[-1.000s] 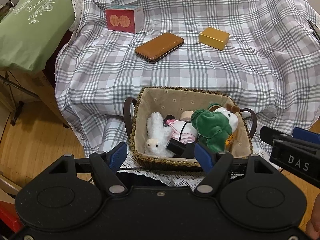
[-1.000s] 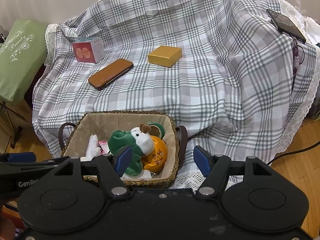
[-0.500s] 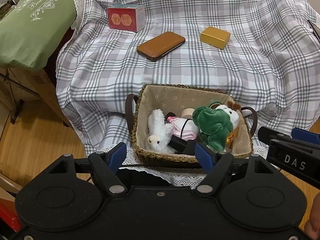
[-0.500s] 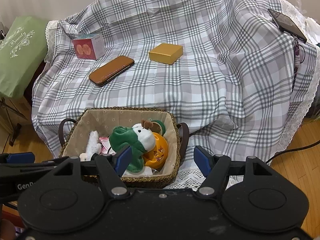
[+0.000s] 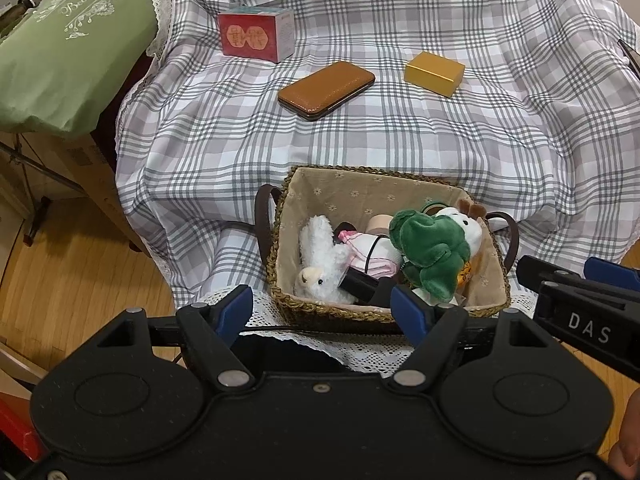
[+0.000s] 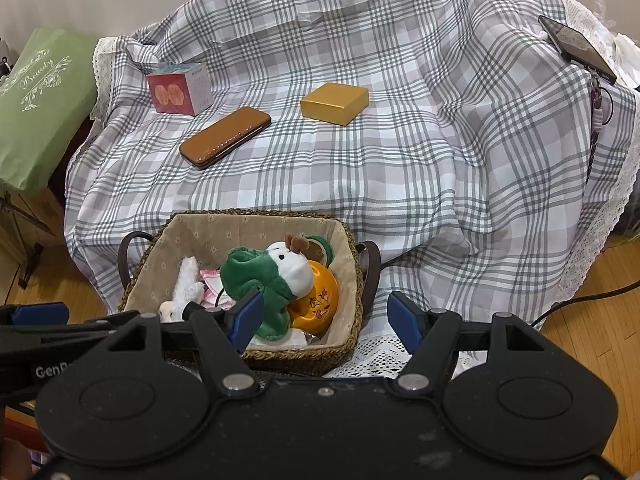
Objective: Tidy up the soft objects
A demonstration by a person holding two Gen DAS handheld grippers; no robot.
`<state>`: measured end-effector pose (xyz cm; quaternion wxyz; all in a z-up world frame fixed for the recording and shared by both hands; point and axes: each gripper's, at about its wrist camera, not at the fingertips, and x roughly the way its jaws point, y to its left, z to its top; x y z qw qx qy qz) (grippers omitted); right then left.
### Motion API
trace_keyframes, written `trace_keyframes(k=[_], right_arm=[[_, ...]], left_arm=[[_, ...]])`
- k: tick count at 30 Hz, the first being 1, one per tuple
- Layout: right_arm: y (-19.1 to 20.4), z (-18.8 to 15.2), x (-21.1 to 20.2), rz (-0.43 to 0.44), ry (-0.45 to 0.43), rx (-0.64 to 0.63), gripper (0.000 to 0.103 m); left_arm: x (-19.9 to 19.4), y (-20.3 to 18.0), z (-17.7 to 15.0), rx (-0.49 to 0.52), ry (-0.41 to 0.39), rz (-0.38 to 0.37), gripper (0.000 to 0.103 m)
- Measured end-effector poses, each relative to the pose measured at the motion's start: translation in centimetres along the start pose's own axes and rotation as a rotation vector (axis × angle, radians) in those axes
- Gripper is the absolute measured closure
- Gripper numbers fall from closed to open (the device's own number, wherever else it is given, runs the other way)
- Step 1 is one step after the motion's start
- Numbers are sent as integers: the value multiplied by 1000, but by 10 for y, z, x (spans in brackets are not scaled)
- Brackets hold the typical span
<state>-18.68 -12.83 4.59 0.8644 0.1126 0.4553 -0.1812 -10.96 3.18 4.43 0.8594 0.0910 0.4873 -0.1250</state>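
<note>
Hovering open and empty at the frame bottom, both black blue-padded grippers, left gripper [image 5: 322, 310] and right gripper [image 6: 326, 316], face the woven lined basket [image 5: 320, 310] of plush toys [image 5: 430, 248]

Your left tool [image 5: 320, 312] points steeply downward with its two blue-padded fingers [image 5: 234, 312] spread apart and nothing between them. Your right tool [image 6: 326, 316] sits at much the same downward tilt just beside it, its blue pads [image 6: 404, 316] likewise parted and gripping nothing; in the left wrist view its black fingers reach in from the right edge, and in the right wrist view the left tool's fingers reach in from the left edge. A bit of your hand [image 5: 628, 440] shows at the lower right corner of the left wrist view.
</note>
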Motion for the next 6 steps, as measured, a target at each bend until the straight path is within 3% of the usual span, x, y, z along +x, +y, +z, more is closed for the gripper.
trace_keyframes(k=[6], right_arm=[[1, -2, 0, -1, 0, -1, 35]], left_arm=[[0, 0, 0, -1, -4, 7, 30]])
